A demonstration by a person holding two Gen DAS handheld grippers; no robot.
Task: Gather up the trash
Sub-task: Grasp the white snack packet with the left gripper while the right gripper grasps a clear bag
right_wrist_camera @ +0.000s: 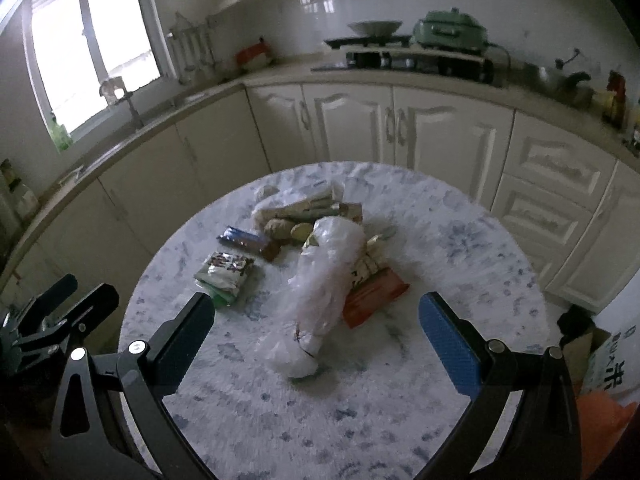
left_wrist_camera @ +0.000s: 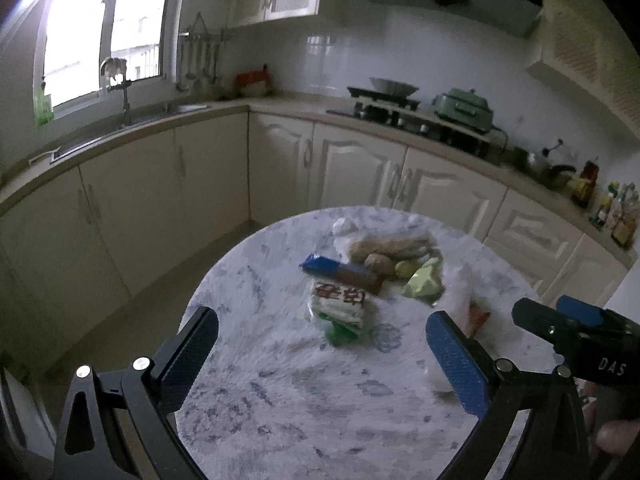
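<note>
Left gripper [left_wrist_camera: 322,354]: raised above the near part of the round marbled counter [left_wrist_camera: 304,420]; its fingers [left_wrist_camera: 196,344] stand wide apart with nothing between them.
Green-and-white packet [right_wrist_camera: 225,272]: lies flat on the counter, leftmost of the trash pile, with dark print on its top face; it is just beyond the left gripper's open span in the left wrist view.
Blue-and-brown wrapper [right_wrist_camera: 250,242]: long and narrow, lies just behind the green-and-white packet.
Tan lumps [right_wrist_camera: 286,229]: a few rounded pieces at the middle of the pile, beside a pale long package [right_wrist_camera: 304,206] at the far side.
Clear plastic bag [right_wrist_camera: 320,292]: crumpled and stretched towards the camera, resting over other litter at the centre of the counter.
Orange packet [right_wrist_camera: 374,294]: flat, partly tucked under the right edge of the clear plastic bag.
Right gripper [right_wrist_camera: 316,338]: poised over the near end of the clear plastic bag, fingers [right_wrist_camera: 450,346] spread wide and gripping nothing.
Background: white kitchen cabinets [right_wrist_camera: 360,124], a window [right_wrist_camera: 96,48] at left, a green appliance [right_wrist_camera: 450,32] at right.
</note>
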